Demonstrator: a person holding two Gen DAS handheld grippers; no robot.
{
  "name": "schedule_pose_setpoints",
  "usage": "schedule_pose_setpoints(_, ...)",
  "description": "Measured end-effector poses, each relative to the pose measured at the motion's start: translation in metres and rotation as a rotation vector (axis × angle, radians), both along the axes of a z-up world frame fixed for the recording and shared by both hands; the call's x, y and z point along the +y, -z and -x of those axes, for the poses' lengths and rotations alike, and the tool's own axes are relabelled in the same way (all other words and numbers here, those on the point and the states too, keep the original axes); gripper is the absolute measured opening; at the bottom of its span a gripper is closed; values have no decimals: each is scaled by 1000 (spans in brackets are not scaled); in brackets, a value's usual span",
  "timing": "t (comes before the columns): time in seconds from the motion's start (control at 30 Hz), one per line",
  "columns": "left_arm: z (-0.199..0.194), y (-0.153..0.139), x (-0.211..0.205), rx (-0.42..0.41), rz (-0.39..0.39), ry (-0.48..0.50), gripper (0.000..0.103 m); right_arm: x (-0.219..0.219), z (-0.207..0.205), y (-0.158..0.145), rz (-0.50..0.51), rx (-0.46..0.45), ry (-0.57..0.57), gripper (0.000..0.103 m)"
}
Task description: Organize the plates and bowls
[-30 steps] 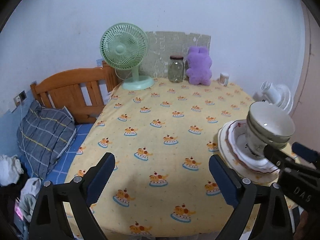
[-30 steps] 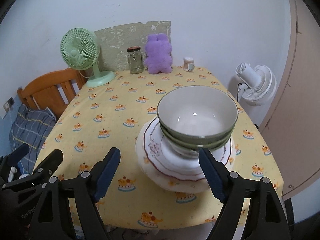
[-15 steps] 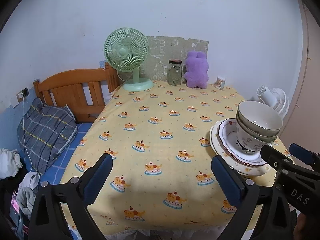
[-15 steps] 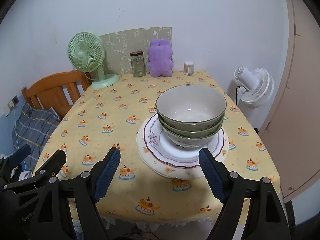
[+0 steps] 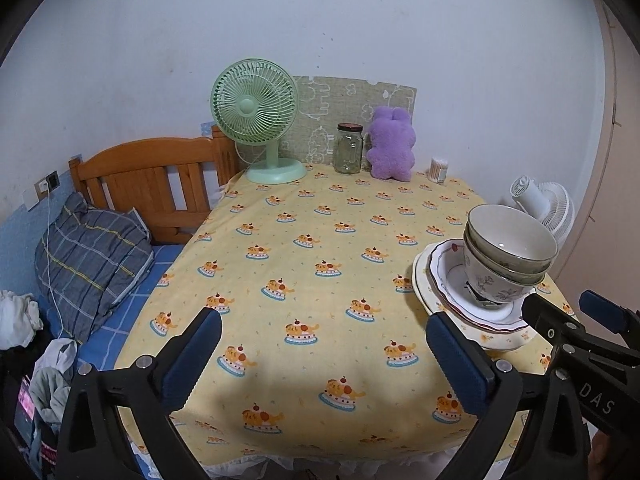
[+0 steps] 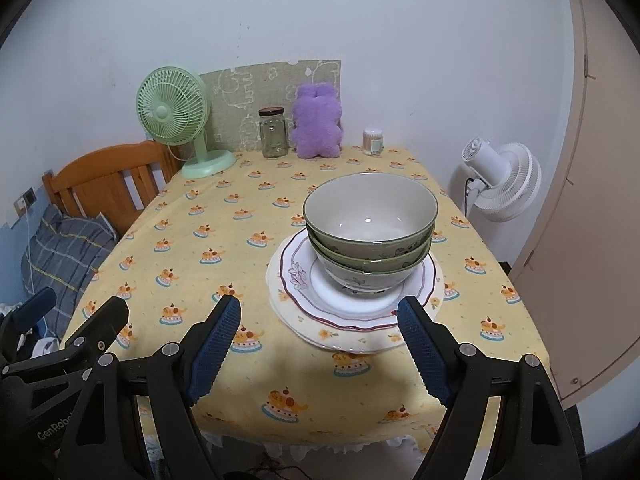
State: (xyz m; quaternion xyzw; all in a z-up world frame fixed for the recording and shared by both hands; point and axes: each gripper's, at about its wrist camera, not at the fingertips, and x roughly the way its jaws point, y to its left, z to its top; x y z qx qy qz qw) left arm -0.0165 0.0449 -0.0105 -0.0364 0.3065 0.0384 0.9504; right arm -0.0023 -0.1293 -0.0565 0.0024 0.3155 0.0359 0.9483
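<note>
Three nested bowls [image 6: 370,232], green-rimmed with a floral one lowest, sit on stacked plates [image 6: 296,280] near the table's front right; they also show in the left wrist view [image 5: 506,252], plates [image 5: 430,276]. My right gripper [image 6: 318,350] is open and empty, just in front of the plates above the table's front edge. My left gripper [image 5: 324,356] is open and empty over the front of the table, left of the stack.
Yellow patterned tablecloth [image 6: 224,216]. At the back stand a green fan [image 6: 176,120], a glass jar [image 6: 274,132], a purple plush [image 6: 318,122] and a small container [image 6: 373,141]. A wooden bed with pillow [image 5: 88,248] lies left; a white floor fan [image 6: 500,180] stands right.
Both grippers have drawn back from the table and away from the stack; the dishes look farther off. Bowls and plates have not moved. Both grippers stay open.
</note>
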Motion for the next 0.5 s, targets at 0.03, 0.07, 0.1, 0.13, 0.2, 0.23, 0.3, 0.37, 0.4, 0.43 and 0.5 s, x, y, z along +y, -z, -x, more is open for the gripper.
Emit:
schedule_pose_setpoints(0.03, 0, 0, 0, 0, 1, 0, 103, 0, 0, 0, 0, 0, 0, 83)
schedule_pose_setpoints(0.07, 0, 0, 0, 0, 1, 0, 103, 0, 1, 0, 0, 1, 1, 83)
schedule_pose_setpoints(0.1, 1, 0, 0, 1, 0, 1, 103, -1, 1, 0, 0, 2, 2, 83)
schedule_pose_setpoints(0.13, 1, 0, 0, 1, -1, 1, 103, -1, 1, 0, -1, 3, 3, 83)
schedule_pose_setpoints(0.2, 1, 0, -1, 1, 0, 1, 103, -2, 2, 0, -1, 5, 5, 83)
schedule_pose_setpoints(0.23, 1, 0, -1, 1, 0, 1, 103, -2, 2, 0, -1, 5, 5, 83)
schedule_pose_setpoints(0.3, 1, 0, -1, 1, -1, 1, 103, -2, 2, 1, -1, 6, 7, 83)
schedule_pose_setpoints(0.37, 2, 0, -1, 2, 1, 2, 103, -2, 2, 1, -1, 6, 8, 83)
schedule_pose_setpoints(0.4, 2, 1, -1, 2, 1, 3, 103, -2, 2, 1, 0, 6, 9, 83)
schedule_pose_setpoints(0.43, 2, 0, -1, 2, 2, 4, 103, -2, 2, 1, 1, 6, 9, 83)
schedule_pose_setpoints(0.5, 2, 1, -1, 2, 3, 6, 103, -3, 1, 1, 1, 6, 10, 83)
